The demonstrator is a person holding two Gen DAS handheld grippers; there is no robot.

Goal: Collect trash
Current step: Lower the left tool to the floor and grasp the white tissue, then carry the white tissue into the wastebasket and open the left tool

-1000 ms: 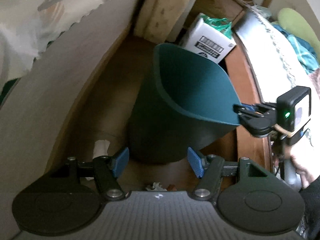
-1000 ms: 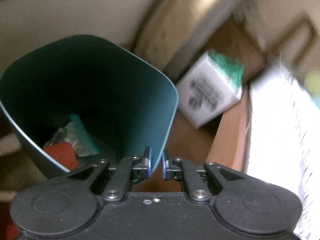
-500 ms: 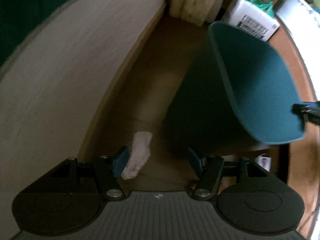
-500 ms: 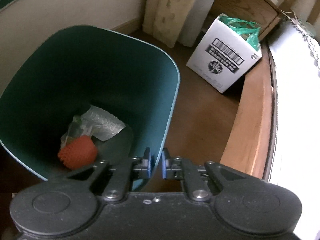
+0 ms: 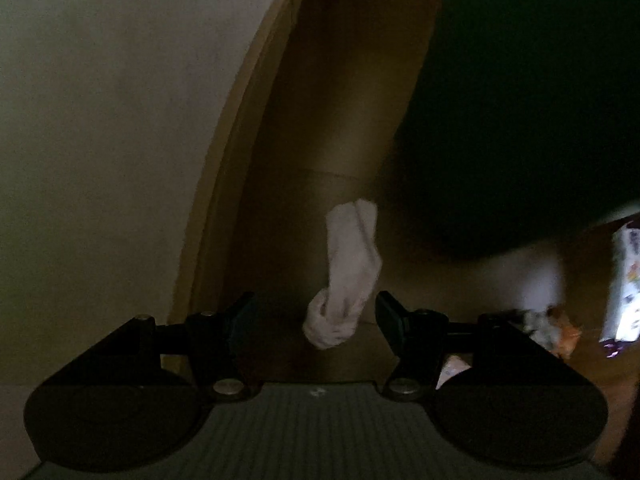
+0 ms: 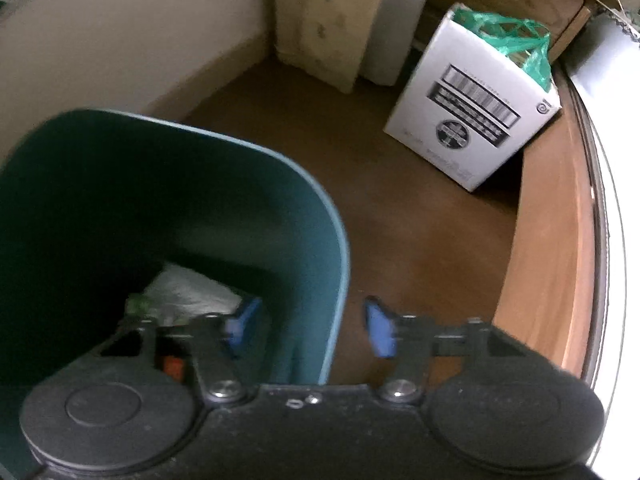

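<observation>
A crumpled white sock-like piece lies on the brown floor next to the wall. My left gripper hangs low over it, open, with the piece's lower end between the fingers and untouched. The dark green bin looms at the right of that view. In the right wrist view the bin's rim stands between the fingers of my right gripper, whose jaws are opening and clear of the rim. Inside the bin lie white crumpled paper and an orange item.
A colourful wrapper and small scraps lie on the floor right of the left gripper. A white cardboard box with a green bag stands in the corner. A wooden frame edge runs along the right.
My left gripper has dropped toward the floor, and the white piece now sits between its fingers. My right gripper has let go of the bin's rim and spread its jaws.
</observation>
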